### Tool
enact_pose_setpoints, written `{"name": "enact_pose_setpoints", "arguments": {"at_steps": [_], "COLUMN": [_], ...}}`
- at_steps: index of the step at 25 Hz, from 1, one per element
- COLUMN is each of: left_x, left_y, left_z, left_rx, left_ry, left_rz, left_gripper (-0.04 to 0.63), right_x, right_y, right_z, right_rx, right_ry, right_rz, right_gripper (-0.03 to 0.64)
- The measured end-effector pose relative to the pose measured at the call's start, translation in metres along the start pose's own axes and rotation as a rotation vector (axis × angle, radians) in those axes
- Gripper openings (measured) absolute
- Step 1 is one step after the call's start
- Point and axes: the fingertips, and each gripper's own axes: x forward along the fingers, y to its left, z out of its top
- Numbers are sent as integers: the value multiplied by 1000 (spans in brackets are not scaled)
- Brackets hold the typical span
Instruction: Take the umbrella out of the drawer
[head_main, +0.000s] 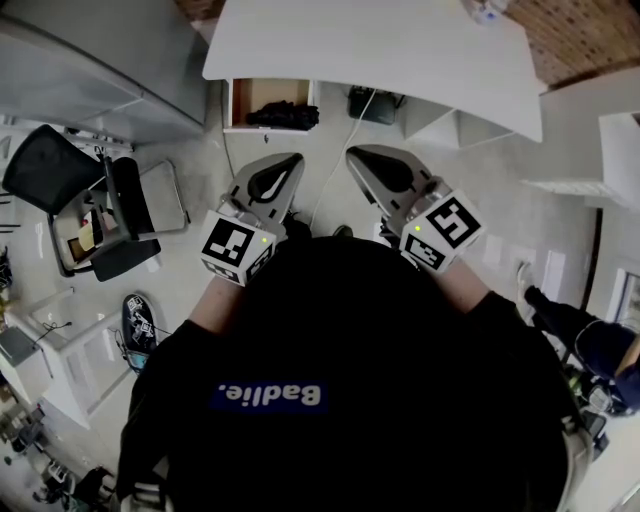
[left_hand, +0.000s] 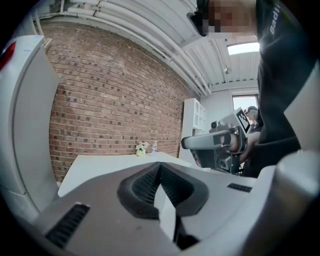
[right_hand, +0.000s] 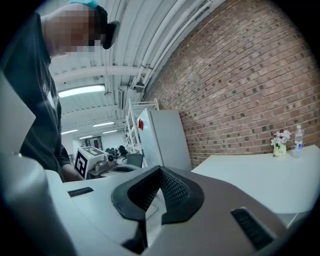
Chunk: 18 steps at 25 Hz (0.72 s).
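Left gripper (head_main: 291, 164): jaws together, nothing between them, held out in front of the person's chest.
Right gripper (head_main: 355, 160): jaws likewise together and empty, near the left one at its 3 o'clock.
Umbrella (head_main: 283, 115): a dark bundle lying in the open drawer (head_main: 258, 93) (just under the white table's (head_main: 380, 50) edge), at 12 o'clock from the left gripper, apart from both.
Office chair (head_main: 60, 170): black, at 9 o'clock.
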Motion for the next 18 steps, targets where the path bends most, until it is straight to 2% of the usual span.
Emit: {"name": "enact_pose_setpoints", "arguments": {"at_steps": [4, 9, 15, 18], "left_x": [0, -4, 0, 1], "left_y": [12, 25, 54, 66], "left_z": [3, 4, 14, 17], "left_rx": [11, -1, 28, 29], "left_ry": [-15, 6, -2, 19], "left_rz": [9, 5, -9, -24], "left_gripper": [2, 2, 3, 2], "right_x": [8, 22, 47, 61], "right_y": [-3, -6, -13, -16], "right_z": [2, 3, 16, 20], "right_rx": [3, 17, 13, 14], "right_ry": [-2, 2, 2, 1], "right_rz": [-7, -24, -30, -35], "right_gripper": [26, 26, 26, 26]}}
